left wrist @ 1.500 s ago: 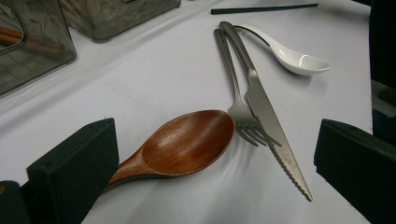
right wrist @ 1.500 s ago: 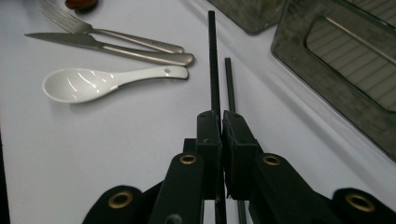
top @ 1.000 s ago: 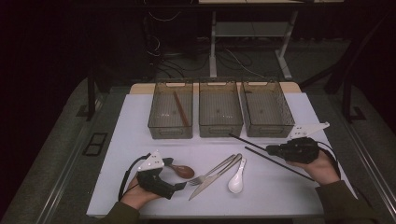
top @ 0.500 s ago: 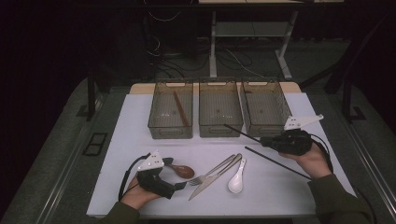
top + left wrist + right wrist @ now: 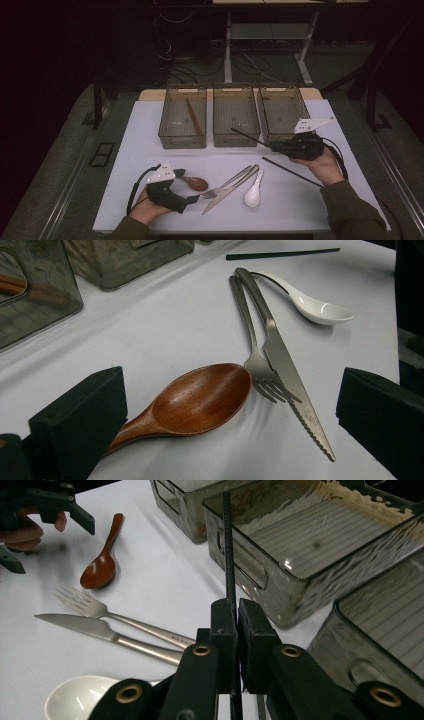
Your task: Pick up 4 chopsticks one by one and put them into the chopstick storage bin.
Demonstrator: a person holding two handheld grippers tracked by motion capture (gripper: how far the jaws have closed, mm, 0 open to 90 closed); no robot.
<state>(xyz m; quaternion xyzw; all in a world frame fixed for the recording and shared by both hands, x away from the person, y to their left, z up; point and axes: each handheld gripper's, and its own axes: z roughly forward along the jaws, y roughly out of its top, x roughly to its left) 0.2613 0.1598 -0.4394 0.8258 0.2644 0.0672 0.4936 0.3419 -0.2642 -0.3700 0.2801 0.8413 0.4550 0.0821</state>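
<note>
Our right hand-held gripper (image 5: 274, 147) is clenched on one black chopstick (image 5: 247, 137), which it has lifted off the tabletop (image 5: 150, 150) and carried toward twelve o'clock over the last second; the tip now hangs at the near wall of the middle bin (image 5: 236, 116). We judge the drop into a bin comes next. Its mate, the second chopstick (image 5: 292, 172), lies at five o'clock from that gripper. Our left hand-held gripper (image 5: 192, 199) rests released, jaws either side of the wooden spoon (image 5: 195, 402).
</note>
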